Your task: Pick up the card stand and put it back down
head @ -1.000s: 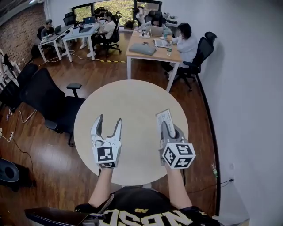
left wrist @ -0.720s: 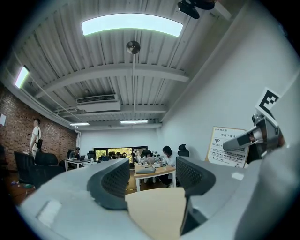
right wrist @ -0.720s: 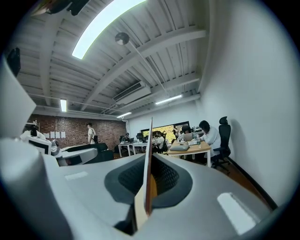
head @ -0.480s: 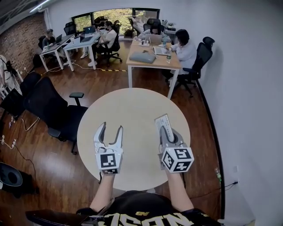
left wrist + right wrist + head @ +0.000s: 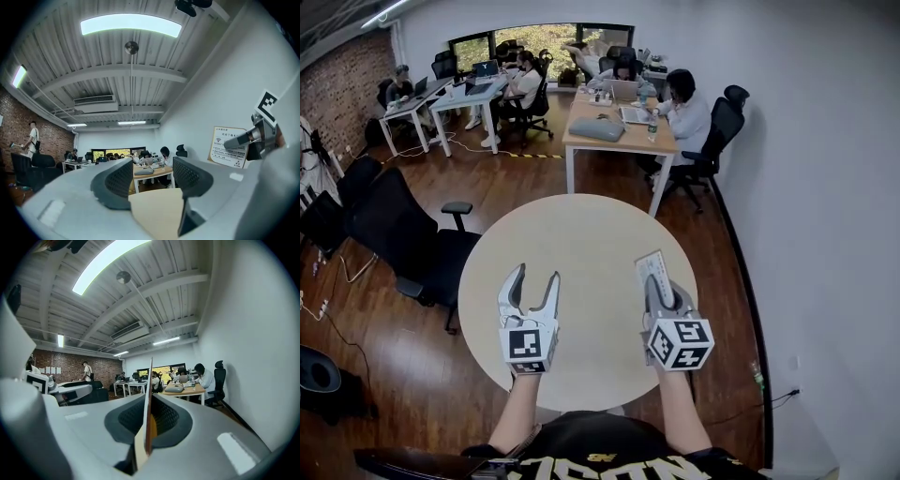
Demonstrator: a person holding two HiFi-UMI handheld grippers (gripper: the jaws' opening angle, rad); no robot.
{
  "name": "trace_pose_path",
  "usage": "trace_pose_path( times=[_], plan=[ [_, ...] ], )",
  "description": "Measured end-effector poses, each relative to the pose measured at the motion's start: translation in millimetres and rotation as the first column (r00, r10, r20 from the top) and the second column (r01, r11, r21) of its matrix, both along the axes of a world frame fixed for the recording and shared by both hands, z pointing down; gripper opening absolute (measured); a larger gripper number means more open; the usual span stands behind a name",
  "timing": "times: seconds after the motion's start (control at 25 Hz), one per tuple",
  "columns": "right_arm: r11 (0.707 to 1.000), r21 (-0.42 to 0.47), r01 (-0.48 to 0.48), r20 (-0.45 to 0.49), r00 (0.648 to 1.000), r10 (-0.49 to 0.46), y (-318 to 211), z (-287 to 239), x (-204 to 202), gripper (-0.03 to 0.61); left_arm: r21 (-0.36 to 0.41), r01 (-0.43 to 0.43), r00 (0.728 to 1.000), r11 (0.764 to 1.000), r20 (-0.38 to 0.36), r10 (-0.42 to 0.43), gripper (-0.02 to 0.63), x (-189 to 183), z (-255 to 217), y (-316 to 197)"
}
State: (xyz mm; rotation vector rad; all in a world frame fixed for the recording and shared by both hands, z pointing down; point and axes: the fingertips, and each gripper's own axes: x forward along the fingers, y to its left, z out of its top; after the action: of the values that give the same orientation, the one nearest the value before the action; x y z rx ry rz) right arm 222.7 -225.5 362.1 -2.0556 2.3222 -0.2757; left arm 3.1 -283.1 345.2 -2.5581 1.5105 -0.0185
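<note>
The card stand point(image 5: 651, 267) is a thin, pale rectangular panel with printing on its face. It sits right of centre in the head view, over the right part of the round table point(image 5: 581, 234), sticking out past the tips of the right gripper point(image 5: 659, 292) toward the top of the frame. That gripper's jaws are closed tight on the panel.

In the right gripper view the card stand point(image 5: 149, 380) shows only edge-on. It is a narrow upright sliver pinched between the dark ribbed pads, and none of its face can be seen.

In the left gripper view the card stand point(image 5: 228, 144) is at the right of the frame against the white wall, slightly tilted. Its printed side is in view, and one finger of the right gripper crosses it. Its lower edge is hidden behind the left gripper's body.

The left gripper point(image 5: 533, 281) hangs over the left part of the table, well apart from the card. In its own view the left gripper point(image 5: 152, 176) has its jaws spread, with only the tabletop between them.

The card bears a Wi-Fi symbol near its top. The lines of print below it are too small to read.
</note>
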Motion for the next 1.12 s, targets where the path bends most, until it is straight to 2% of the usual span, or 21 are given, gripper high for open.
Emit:
trace_pose_path(
  times=[0.16, 0.32, 0.6, 0.88, 1.0, 1.12],
  plan=[
    [1.0, -0.017, 0.021, -0.019, 1.0, -0.022, 5.1, 8.9, 10.6, 0.02, -0.021, -0.025, 1.0, 0.999, -0.009, 0.025, 0.298, -1.5, -1.7, -1.5],
    [0.999, -0.035, 0.031, -0.009, 0.999, -0.031, 13.3, 21.7, 23.2, 0.02, -0.043, -0.024, 1.0, 0.999, -0.014, 0.024, 0.301, -15.5, 5.1, -3.8],
    [0.997, -0.069, 0.023, -0.029, 0.999, -0.025, 15.7, 39.6, 48.7, 0.02, -0.09, 0.072, 0.997, 0.993, -0.014, -0.073, 0.301, -58.6, 26.2, -12.7],
    [0.995, -0.098, 0.037, -0.075, 0.996, -0.044, 16.8, 49.6, 73.7, 0.02, -0.085, 0.133, 0.991, 0.987, -0.013, -0.135, 0.301, -93.2, 24.2, -5.7],
    [0.991, -0.108, 0.073, -0.097, 0.992, -0.084, 3.5, 53.8, 73.5, 0.02, -0.091, 0.157, 0.987, 0.983, -0.007, -0.158, 0.301, -110.0, 34.1, 0.8],
    [0.98, -0.111, 0.165, -0.184, 0.966, -0.184, -17.1, 52.5, 58.9, 0.02, -0.111, 0.2, 0.979, 0.973, -0.005, -0.202, 0.301, -127.7, 37.7, 8.8]
  ],
)
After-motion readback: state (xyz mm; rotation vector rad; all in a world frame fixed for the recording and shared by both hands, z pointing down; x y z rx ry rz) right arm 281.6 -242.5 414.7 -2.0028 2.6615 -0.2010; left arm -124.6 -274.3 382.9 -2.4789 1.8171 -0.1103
